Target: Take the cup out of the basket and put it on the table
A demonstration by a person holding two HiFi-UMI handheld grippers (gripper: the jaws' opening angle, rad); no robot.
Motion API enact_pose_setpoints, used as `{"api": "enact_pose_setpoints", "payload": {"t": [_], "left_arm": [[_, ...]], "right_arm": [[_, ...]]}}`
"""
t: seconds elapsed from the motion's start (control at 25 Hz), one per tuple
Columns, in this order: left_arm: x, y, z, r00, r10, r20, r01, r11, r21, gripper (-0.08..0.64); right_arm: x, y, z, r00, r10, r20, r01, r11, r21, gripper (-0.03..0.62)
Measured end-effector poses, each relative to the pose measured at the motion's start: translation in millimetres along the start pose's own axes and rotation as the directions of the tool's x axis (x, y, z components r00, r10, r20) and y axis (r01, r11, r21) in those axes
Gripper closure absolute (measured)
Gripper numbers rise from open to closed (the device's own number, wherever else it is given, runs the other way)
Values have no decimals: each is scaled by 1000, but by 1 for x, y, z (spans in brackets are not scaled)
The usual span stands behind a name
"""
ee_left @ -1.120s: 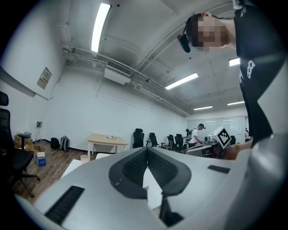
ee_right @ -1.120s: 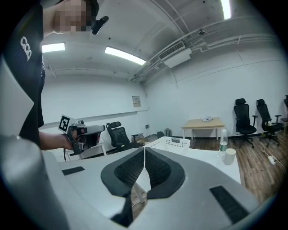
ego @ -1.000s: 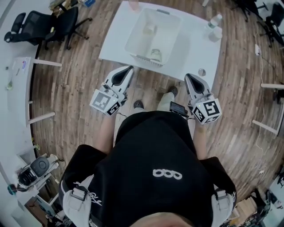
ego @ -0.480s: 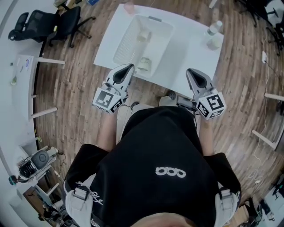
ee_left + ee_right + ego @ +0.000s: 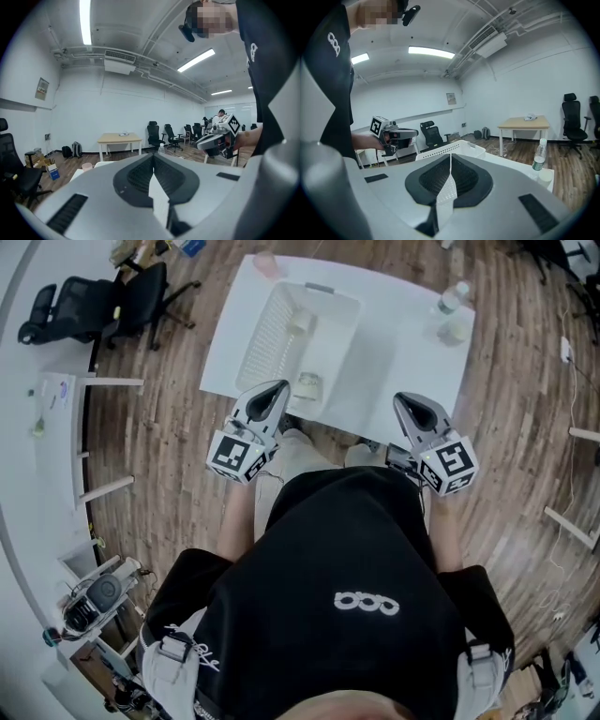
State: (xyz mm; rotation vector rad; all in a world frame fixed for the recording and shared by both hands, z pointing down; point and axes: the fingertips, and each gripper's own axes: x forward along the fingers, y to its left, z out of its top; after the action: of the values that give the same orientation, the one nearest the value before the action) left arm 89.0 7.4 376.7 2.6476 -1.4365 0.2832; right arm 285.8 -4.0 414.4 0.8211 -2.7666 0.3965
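A white slatted basket (image 5: 349,326) stands on the left half of the white table (image 5: 412,343). Inside it a pale cup (image 5: 307,385) lies at the near end and another pale cup (image 5: 300,322) sits farther back. My left gripper (image 5: 280,386) is shut and empty, its tip over the table's near edge by the basket's near left corner. My right gripper (image 5: 401,398) is shut and empty too, hovering at the near edge to the right of the basket. In the right gripper view the basket's rim (image 5: 454,148) shows just beyond the shut jaws.
A water bottle (image 5: 451,296) and a small cup (image 5: 455,331) stand at the table's far right corner. A pink cup (image 5: 265,263) sits at the far left corner. Black office chairs (image 5: 94,301) stand on the wooden floor to the left.
Both grippers have come forward from over the floor to the table's near edge, shut all along. The basket and table now sit closer to the gripper tips.
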Motion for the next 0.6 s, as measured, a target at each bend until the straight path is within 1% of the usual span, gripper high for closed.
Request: {"api": "enact_pose_setpoints", "payload": {"t": [0.08,0.2,0.32,0.44,0.6], "left_arm": [[8,7,-3,999,-37,-35,37,999,16,551],[20,19,-12,989,-107,-98,110,994,17,551],[29,32,-18,977,-180,-118,183,983,17,551],[35,44,-23,957,-245,-153,255,966,51,551],[41,60,-32,925,-322,-199,346,933,101,551]], "right_arm": [[5,2,1,1000,-18,1,18,1000,10,568],[14,5,4,998,-64,5,64,998,27,568],[27,10,8,993,-117,14,116,992,46,568],[40,14,10,986,-163,16,161,983,83,567],[63,23,7,977,-211,-10,211,971,109,568]]}}
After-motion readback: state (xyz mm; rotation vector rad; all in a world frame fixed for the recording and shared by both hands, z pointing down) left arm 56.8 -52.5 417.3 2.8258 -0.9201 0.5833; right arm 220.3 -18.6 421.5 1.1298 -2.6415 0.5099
